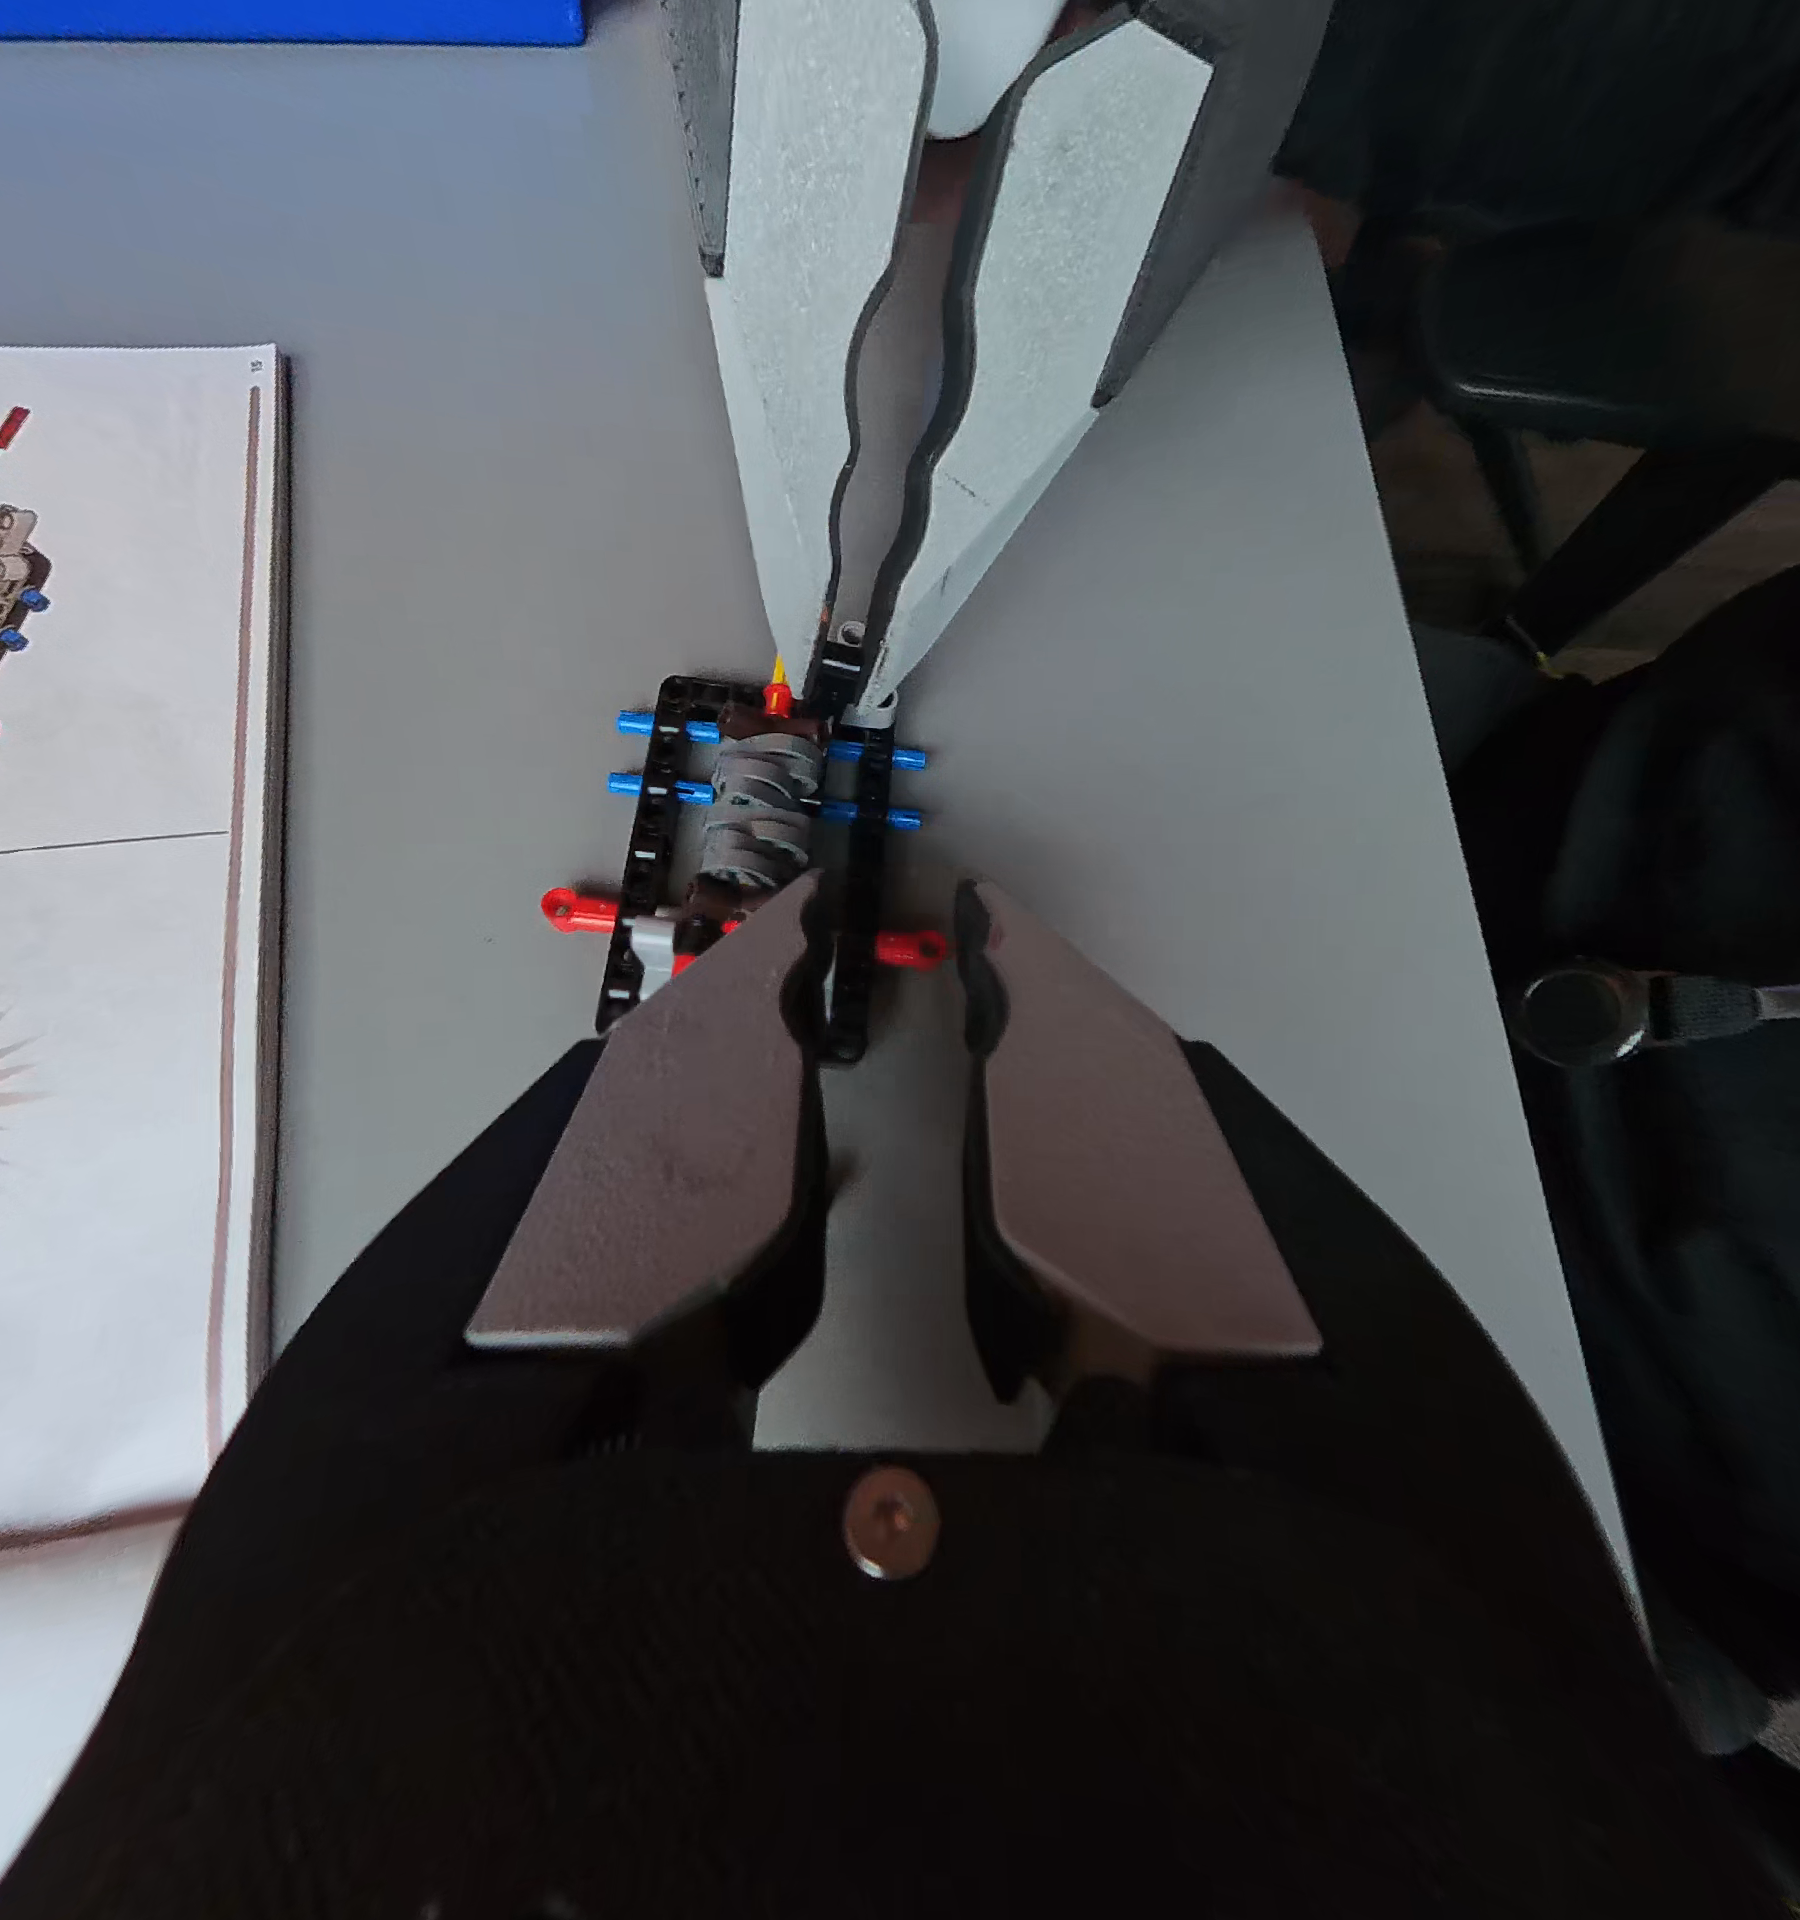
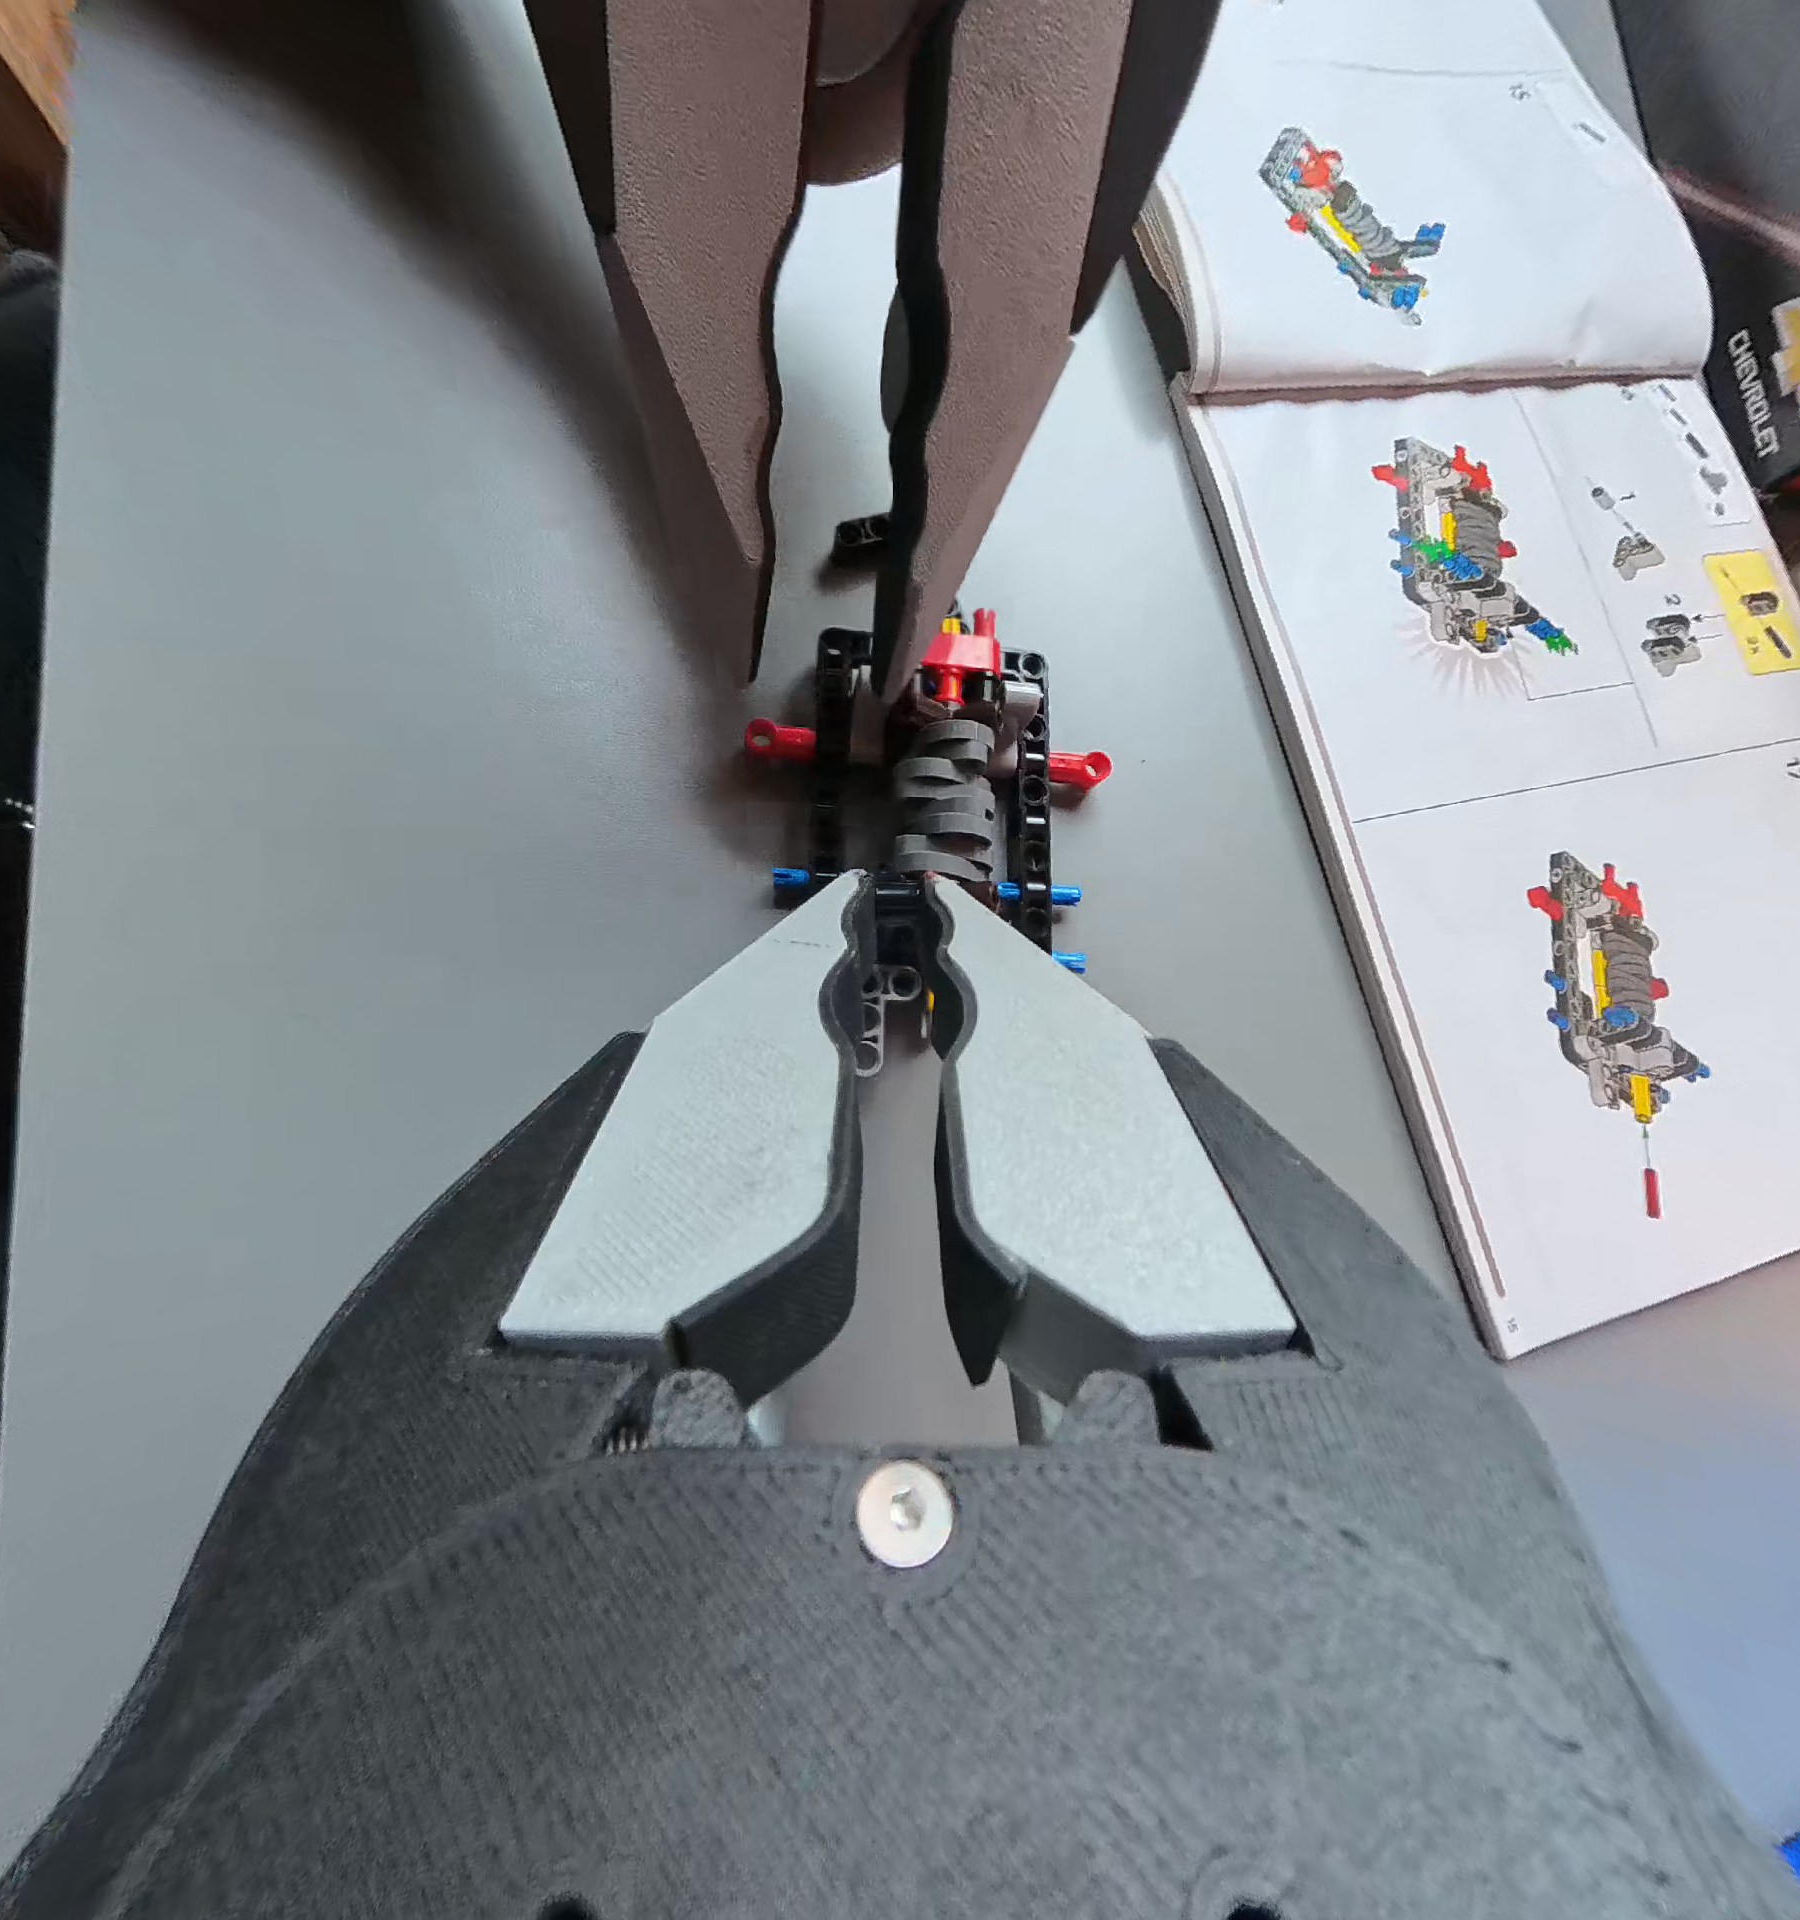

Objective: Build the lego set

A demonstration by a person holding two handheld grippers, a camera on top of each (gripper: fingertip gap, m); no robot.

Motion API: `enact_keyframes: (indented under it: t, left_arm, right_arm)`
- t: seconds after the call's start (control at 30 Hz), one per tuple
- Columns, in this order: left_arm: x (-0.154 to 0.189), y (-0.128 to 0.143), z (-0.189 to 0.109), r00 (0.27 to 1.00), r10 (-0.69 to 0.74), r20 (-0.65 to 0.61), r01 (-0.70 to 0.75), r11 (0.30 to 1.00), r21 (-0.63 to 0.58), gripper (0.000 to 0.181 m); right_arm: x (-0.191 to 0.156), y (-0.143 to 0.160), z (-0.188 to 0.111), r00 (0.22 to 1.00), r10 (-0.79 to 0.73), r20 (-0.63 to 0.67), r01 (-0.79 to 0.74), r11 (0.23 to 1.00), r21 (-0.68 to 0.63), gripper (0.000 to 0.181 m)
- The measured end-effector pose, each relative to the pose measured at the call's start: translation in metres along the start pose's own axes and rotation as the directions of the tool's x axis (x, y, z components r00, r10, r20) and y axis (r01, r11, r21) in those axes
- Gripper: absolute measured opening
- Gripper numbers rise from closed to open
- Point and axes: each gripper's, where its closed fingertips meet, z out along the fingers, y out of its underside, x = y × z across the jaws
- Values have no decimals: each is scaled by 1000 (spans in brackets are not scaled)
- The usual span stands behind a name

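The lego assembly point(image 1: 761, 810) is a black rectangular frame with grey crank pieces inside and blue and red pins on its sides; it lies flat on the grey table. My right gripper point(image 2: 896, 883) is shut on a small black-and-grey piece point(image 2: 891, 935) at the frame's near end. It shows from above in the left wrist view point(image 1: 849, 665). My left gripper point(image 1: 891, 888) is open and straddles one long side beam at the opposite end. In the right wrist view point(image 2: 823, 675) one finger is outside the assembly point(image 2: 943, 790) and one inside.
An open instruction booklet point(image 2: 1498, 727) lies beside the assembly, also in the left wrist view point(image 1: 96, 831). A black box point(image 2: 1779, 395) stands behind it. A loose black piece point(image 2: 860, 532) lies past the frame. The table edge point(image 1: 1395, 623) and a chair point(image 1: 1654, 416) are close by. The left gripper's tips are roughly 4 cm from the right gripper's.
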Motion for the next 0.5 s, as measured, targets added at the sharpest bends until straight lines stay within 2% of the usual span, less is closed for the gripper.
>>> enact_keyframes:
  t: [0.17, 0.33, 0.5]
  left_arm:
    - [1, 9, -9, 994, 27, 104, -27, 1000, -5, 23]
    - [15, 6, -8, 995, -24, 101, 14, 995, 102, 22]
    - [16, 0, -8, 984, 21, 176, -52, 983, 177, 22]
  right_arm:
    - [-3, -1, 1, 1000, 25, 1, -25, 1000, 18, 4]
    - [-3, -2, -1, 999, -4, -47, 5, 1000, 15, 4]
    - [-6, 0, -1, 996, -43, -80, 44, 999, 2, 4]
